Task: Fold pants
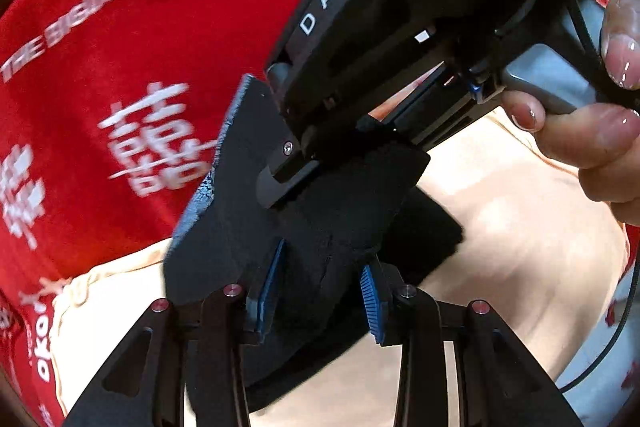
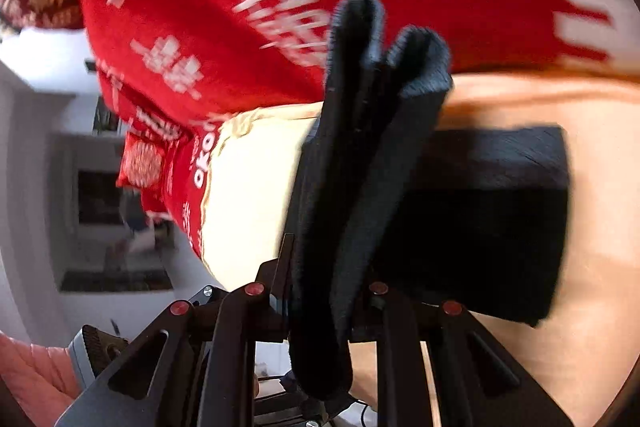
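The black pants (image 1: pixel 320 227) lie bunched on a cream surface (image 1: pixel 520 247). In the left wrist view my left gripper (image 1: pixel 320 303) has its blue pads (image 1: pixel 272 291) set apart around a thick fold of the black cloth. My right gripper (image 1: pixel 280 183) comes in from above, held by a hand (image 1: pixel 600 135), its fingers in the same cloth. In the right wrist view my right gripper (image 2: pixel 328 299) is shut on a thick, doubled fold of the pants (image 2: pixel 360 167); a flat folded part (image 2: pixel 500 219) lies to the right.
A red cloth with white printed characters (image 1: pixel 120 67) covers the area behind the cream surface; it also shows in the right wrist view (image 2: pixel 240 7). A room with white walls and a dark shelf (image 2: pixel 100 207) shows at the left.
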`<state>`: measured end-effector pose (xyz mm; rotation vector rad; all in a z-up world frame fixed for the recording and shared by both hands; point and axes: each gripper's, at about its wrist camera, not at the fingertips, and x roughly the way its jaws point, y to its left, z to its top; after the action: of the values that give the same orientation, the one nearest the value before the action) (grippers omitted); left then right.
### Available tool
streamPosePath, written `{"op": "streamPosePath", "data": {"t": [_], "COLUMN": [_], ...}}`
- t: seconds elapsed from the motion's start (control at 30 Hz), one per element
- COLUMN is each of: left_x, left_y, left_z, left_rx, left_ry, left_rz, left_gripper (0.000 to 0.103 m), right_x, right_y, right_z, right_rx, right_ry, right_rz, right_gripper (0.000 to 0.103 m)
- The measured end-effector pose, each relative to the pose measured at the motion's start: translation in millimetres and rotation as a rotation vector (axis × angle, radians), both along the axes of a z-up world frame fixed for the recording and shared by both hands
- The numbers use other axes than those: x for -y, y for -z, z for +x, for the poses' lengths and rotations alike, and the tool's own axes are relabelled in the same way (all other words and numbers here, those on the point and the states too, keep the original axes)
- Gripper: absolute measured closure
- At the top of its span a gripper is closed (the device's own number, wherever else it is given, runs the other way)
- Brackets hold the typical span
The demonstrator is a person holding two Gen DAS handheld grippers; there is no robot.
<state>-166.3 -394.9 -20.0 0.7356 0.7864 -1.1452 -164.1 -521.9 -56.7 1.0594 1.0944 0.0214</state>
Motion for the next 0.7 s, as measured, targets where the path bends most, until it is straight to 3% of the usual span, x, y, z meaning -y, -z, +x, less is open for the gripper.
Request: {"op": "streamPosePath", "data": {"t": [0.13, 0.37, 0.43, 0.6, 0.63, 0.7], "left_x": [23.8, 39.1, 37.4, 23.2, 19.7, 10.0], "left_y": [28.7, 77.2, 79.8, 67.6, 64.0, 54.4], "left_z": [-23.5, -45.7, -46.2, -36.4, -32.3, -14.2], "left_rx": [-0.008, 0.002, 0.003, -0.036, -0.044, -0.06], "left_ry": [0.049, 0.088, 0.094, 0.11, 0.1, 0.047], "left_rz": [0.067, 0.179, 0.192, 0.205, 0.209, 0.202], "left_gripper": [0.066, 0.066, 0.057, 0.054, 0.044, 0.041], "right_x": [23.1, 39.9, 38.1, 33.5, 31.8, 28.8], "right_y": [36.6, 96.7, 100.9, 94.4, 92.8, 89.8], "right_z": [-36.4, -66.0, -69.5, -66.8, -64.6, -61.6], "right_rx": [-0.026, -0.092, -0.079, -0.085, -0.088, -0.103], "right_ry": [0.066, 0.12, 0.136, 0.141, 0.14, 0.141], "right_rz": [0.046, 0.064, 0.078, 0.045, 0.034, 0.009], "right_gripper": [0.083, 0.08, 0.08, 0.08, 0.08, 0.08]}}
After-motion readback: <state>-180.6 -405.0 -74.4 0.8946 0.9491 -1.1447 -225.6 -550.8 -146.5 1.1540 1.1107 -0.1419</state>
